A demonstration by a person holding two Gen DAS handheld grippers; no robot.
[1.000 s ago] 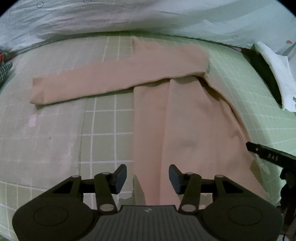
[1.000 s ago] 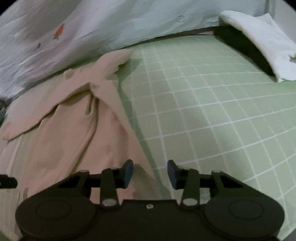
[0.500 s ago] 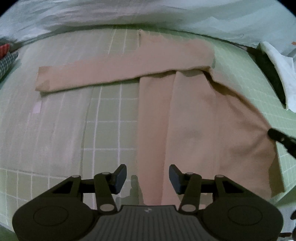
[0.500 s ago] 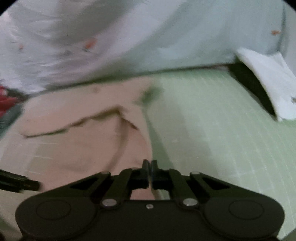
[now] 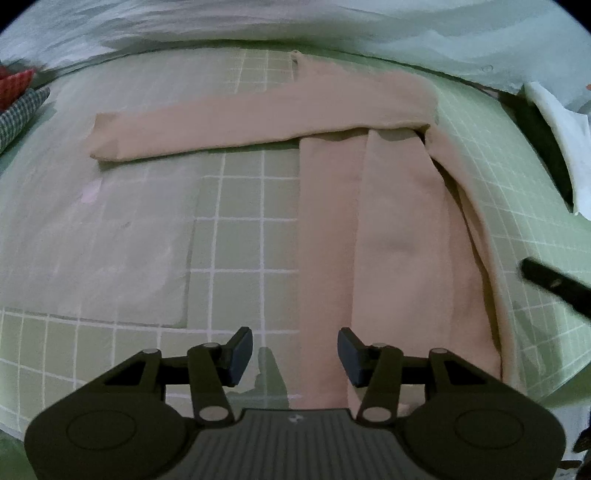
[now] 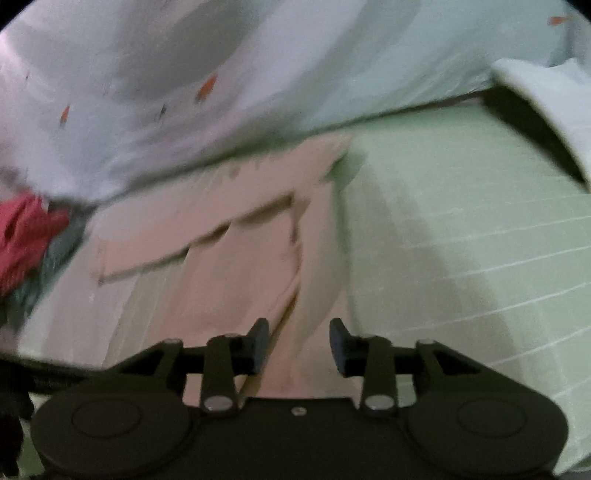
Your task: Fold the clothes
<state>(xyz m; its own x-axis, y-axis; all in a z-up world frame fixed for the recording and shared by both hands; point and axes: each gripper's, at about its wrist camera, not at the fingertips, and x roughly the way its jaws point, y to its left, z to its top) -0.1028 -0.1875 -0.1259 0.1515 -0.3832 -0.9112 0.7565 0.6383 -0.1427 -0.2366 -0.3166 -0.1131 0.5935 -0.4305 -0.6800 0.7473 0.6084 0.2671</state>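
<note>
A beige long-sleeved garment (image 5: 388,236) lies flat on the green checked bed cover (image 5: 240,236). Its right side is folded in over the body, and one sleeve (image 5: 229,125) stretches out to the left. My left gripper (image 5: 295,356) is open above the garment's near left hem, holding nothing. In the blurred right wrist view the same garment (image 6: 236,266) lies ahead. My right gripper (image 6: 298,341) is open over its folded right edge, with no cloth between the fingers. A dark part of the right gripper (image 5: 554,286) shows at the right edge of the left wrist view.
A pale blue quilt (image 5: 295,26) is bunched along the far side of the bed. A white cloth (image 5: 565,147) lies at the far right. Red and checked fabric (image 5: 18,96) sits at the far left. Bare green cover (image 6: 461,240) spreads to the garment's right.
My right gripper shut on the garment's right edge, carried it inward over the body, and has opened again. The right side now lies folded. My left gripper stayed open and rose slightly.
</note>
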